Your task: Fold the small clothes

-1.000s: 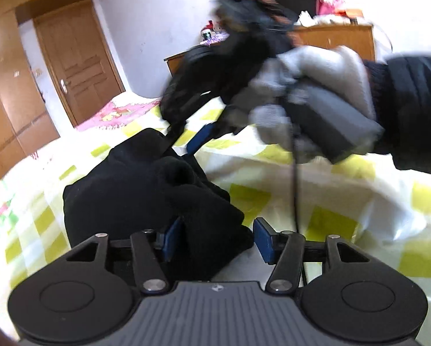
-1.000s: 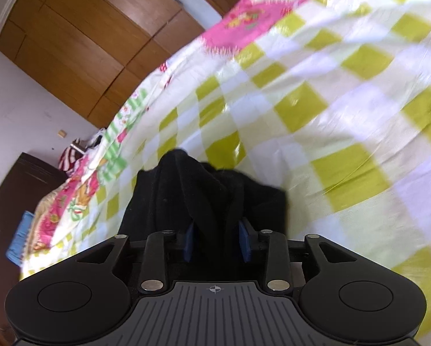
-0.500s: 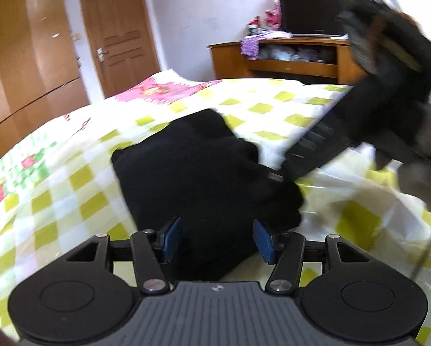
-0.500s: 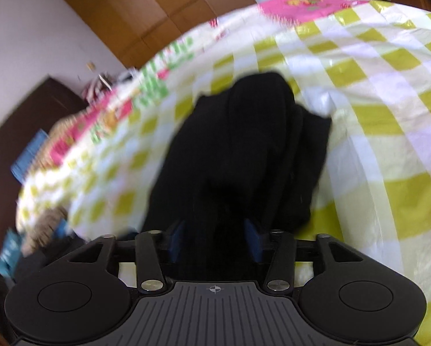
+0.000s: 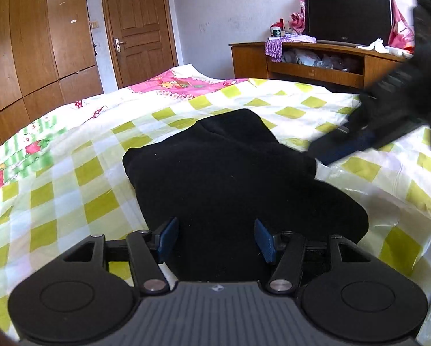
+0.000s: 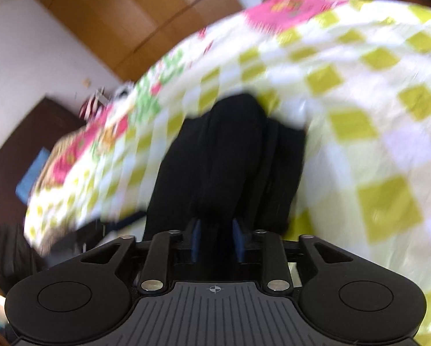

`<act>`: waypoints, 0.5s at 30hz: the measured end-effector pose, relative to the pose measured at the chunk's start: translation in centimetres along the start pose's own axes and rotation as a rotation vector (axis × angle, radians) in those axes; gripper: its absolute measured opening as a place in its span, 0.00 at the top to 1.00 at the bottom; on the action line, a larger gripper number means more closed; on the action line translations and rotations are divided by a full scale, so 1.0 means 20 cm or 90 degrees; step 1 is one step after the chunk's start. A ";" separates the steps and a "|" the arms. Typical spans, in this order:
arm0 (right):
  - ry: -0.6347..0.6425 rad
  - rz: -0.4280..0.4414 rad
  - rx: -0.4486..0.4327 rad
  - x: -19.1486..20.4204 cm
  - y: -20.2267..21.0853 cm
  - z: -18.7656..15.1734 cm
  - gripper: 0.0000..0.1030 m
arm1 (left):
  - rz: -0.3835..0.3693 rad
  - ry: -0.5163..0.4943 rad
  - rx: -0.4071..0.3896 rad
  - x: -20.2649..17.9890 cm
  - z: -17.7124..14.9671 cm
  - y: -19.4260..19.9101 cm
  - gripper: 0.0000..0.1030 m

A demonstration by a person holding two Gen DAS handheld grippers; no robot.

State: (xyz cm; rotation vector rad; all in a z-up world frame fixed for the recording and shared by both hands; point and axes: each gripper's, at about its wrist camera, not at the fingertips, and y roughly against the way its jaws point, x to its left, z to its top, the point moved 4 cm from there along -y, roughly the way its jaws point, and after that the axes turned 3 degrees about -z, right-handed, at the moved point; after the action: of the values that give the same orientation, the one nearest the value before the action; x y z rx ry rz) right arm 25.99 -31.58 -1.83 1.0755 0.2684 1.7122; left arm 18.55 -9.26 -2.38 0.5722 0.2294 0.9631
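Note:
A small black garment [image 5: 230,173] lies bunched on the checked bedspread [image 5: 71,190]. My left gripper [image 5: 215,238] is open, its blue pads on either side of the garment's near edge. In the left wrist view the right gripper [image 5: 345,147] reaches in from the right and meets the garment's right side. In the blurred right wrist view my right gripper [image 6: 215,239] has its blue pads close together with a fold of the black garment [image 6: 230,155] between them.
A wooden door [image 5: 137,26] and wardrobe [image 5: 28,43] stand at the back left. A wooden TV cabinet [image 5: 316,63] with a television [image 5: 348,20] stands behind the bed at the right. A pink patterned cloth [image 5: 181,82] lies at the bed's far end.
The left gripper has drawn back and levelled, staying open over the garment. The right gripper has swung to the garment's right side, still gripping the cloth; its view is motion-blurred.

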 end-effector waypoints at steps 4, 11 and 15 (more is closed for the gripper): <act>-0.014 -0.042 -0.026 -0.02 -0.17 0.12 0.53 | 0.009 -0.016 -0.002 -0.03 0.00 0.00 0.31; -0.048 -0.078 -0.031 -0.11 -0.42 0.22 0.54 | 0.001 -0.007 -0.003 -0.02 0.01 -0.01 0.30; -0.057 -0.057 -0.046 -0.10 -0.36 0.24 0.76 | -0.008 -0.007 -0.007 -0.02 0.03 0.00 0.30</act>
State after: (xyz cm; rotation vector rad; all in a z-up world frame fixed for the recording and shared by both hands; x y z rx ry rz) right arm 34.49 -31.69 -4.65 1.0682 0.1939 1.5788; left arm 18.60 -9.84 -1.99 0.5648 0.2177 0.9483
